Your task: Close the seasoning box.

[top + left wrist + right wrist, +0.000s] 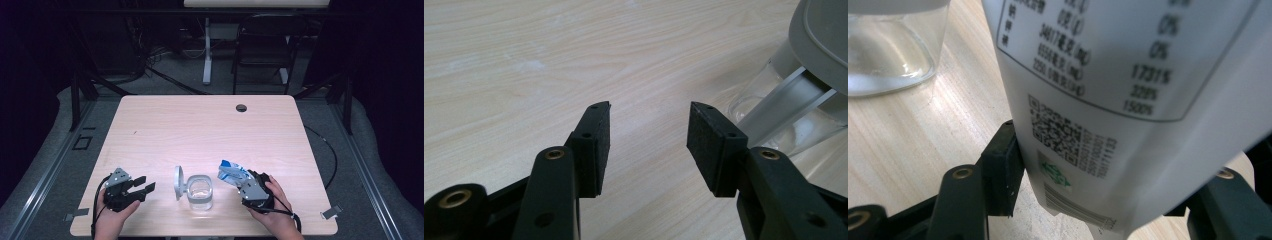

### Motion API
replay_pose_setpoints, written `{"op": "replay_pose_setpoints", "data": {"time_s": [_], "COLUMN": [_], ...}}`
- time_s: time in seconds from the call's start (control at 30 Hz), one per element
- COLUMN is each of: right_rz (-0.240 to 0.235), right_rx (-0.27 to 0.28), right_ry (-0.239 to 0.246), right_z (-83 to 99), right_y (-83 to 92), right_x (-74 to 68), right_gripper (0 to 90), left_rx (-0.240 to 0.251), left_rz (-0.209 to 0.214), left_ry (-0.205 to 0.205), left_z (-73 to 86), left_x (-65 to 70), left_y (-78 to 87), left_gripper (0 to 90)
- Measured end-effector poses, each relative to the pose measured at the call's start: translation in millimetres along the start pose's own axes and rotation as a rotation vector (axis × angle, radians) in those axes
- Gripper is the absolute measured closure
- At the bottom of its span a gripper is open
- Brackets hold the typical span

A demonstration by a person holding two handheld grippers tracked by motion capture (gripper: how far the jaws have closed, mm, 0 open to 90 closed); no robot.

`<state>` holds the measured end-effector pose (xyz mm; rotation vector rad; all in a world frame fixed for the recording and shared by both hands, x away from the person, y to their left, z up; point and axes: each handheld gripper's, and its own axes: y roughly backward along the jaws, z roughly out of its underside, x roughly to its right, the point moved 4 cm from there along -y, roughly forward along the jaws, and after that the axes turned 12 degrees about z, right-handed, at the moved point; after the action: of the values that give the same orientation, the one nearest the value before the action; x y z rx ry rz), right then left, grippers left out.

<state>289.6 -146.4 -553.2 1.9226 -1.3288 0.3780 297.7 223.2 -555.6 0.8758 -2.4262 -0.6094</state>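
My right gripper covers the lower end of the packet in the high view, and my own hand hides the grip. In the right gripper view the packet's top runs off the frame, its right side blurs, and the small print is too fine to read. In the left gripper view the container is cut off at the right edge.

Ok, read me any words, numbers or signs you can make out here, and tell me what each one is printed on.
On the white packet held in the right gripper, inside the boxed table:
"0%"
"1731%"
"229%"
"150%"
Left column of that table: figures and characters, too blurred to read.
Below the table: a QR code, a sideways number string, a green recycling sign and a barcode, not legible.
Clear container and table: no text.
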Motion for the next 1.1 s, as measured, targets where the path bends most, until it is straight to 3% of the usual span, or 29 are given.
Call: {"op": "replay_pose_setpoints", "data": {"time_s": [0.2,0.6,0.73,0.9,0.93,0.97,1.1], "right_rz": [-0.012,-0.027,-0.019,-0.023,-0.011,-0.018,-0.021], "right_rx": [0.003,0.002,-0.010,-0.008,-0.024,-0.010,-0.022], "right_ry": [0.015,0.093,0.151,0.179,0.207,0.190,0.217], "right_z": [-2.2,-11.2,-13.0,-14.5,-15.0,-14.8,-14.9], "right_y": [-1.2,-3.1,-3.7,-5.5,-4.8,-6.4,-8.2], "right_x": [-4.2,-11.9,-14.2,-18.3,-17.9,-20.1,-23.2], "right_gripper": [40.1,40.1,40.1,40.1,40.1,40.2,40.1], "left_rx": [0.000,0.011,0.017,0.019,0.018,0.019,0.021], "left_rz": [-0.001,-0.004,-0.004,-0.006,-0.006,-0.005,-0.008], "left_ry": [0.004,0.011,0.013,0.015,0.015,0.015,0.018], "left_z": [0.1,-0.1,-0.7,-0.6,-0.6,-0.5,-0.4], "left_x": [-1.4,-3.3,-3.4,-4.4,-4.6,-4.8,-5.3], "left_y": [0.8,3.0,3.7,4.7,4.9,5.1,5.2], "left_gripper": [52.3,52.3,52.3,52.3,52.3,52.3,52.3]}}
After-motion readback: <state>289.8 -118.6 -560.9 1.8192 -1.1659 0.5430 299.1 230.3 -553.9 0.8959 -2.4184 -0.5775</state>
